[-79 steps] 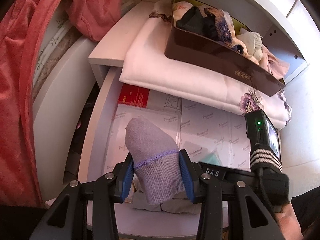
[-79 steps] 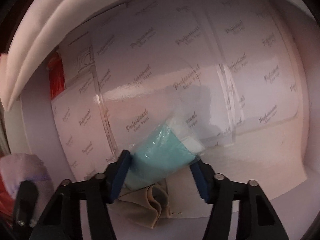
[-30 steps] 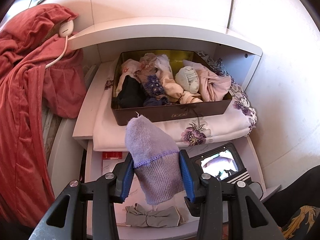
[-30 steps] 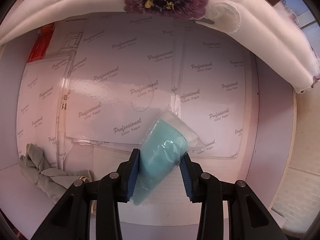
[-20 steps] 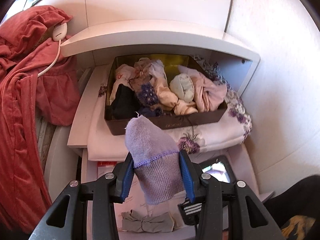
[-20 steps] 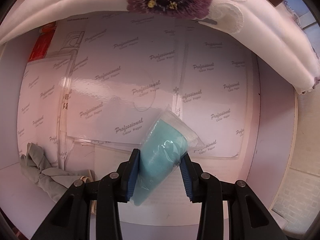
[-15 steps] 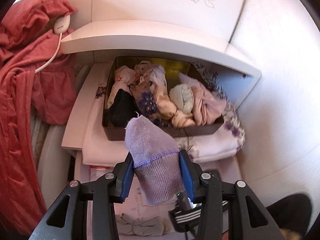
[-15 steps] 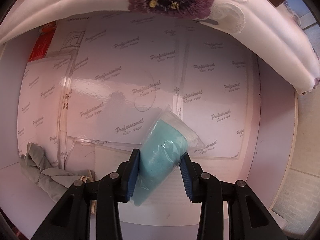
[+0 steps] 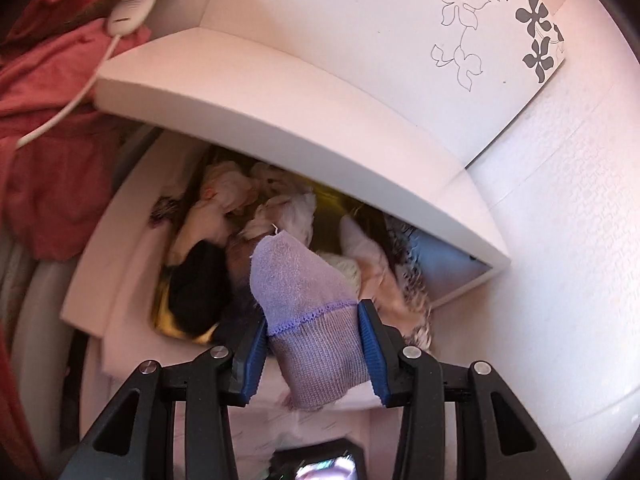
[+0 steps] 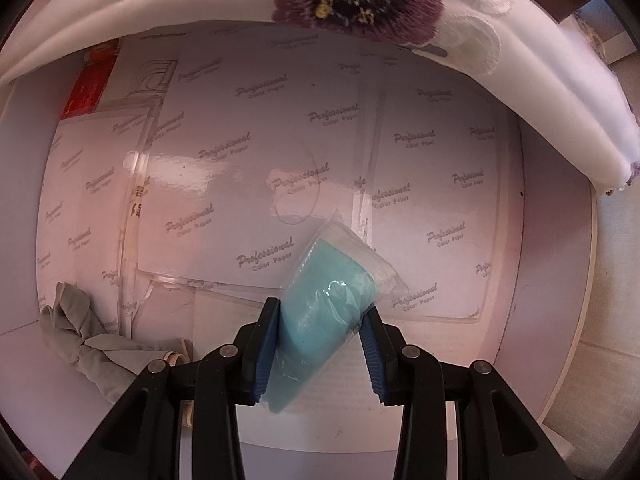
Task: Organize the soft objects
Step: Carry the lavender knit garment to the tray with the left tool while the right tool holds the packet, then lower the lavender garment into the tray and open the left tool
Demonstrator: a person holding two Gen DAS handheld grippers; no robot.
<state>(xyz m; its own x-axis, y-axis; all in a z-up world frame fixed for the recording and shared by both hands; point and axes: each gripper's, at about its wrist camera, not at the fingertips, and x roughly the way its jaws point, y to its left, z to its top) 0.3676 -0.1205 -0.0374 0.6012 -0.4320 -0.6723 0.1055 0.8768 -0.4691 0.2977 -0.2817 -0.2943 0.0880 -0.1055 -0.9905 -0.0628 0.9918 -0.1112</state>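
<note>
My left gripper (image 9: 313, 330) is shut on a lilac and grey sock (image 9: 308, 300), toe up, in front of a dark box (image 9: 176, 326) crammed with soft clothes on a shelf; the picture there is blurred by motion. The box rests on a folded white cloth (image 9: 120, 344). My right gripper (image 10: 319, 342) points down at a lower shelf and is shut on a turquoise soft item in a clear plastic bag (image 10: 328, 300). A knotted grey-beige cloth (image 10: 86, 344) lies on that shelf at the lower left.
A white shelf board (image 9: 288, 128) overhangs the box closely. Red garments (image 9: 44, 128) and a white corded device (image 9: 128, 14) hang at left. Packs of colour paper (image 10: 260, 168) cover the lower shelf, and the flowered white cloth (image 10: 400, 12) hangs over its far edge.
My left gripper has risen and rolled with the sock, closing in on the box so the upper shelf board now looms over it. The right gripper and its bag have stayed put.
</note>
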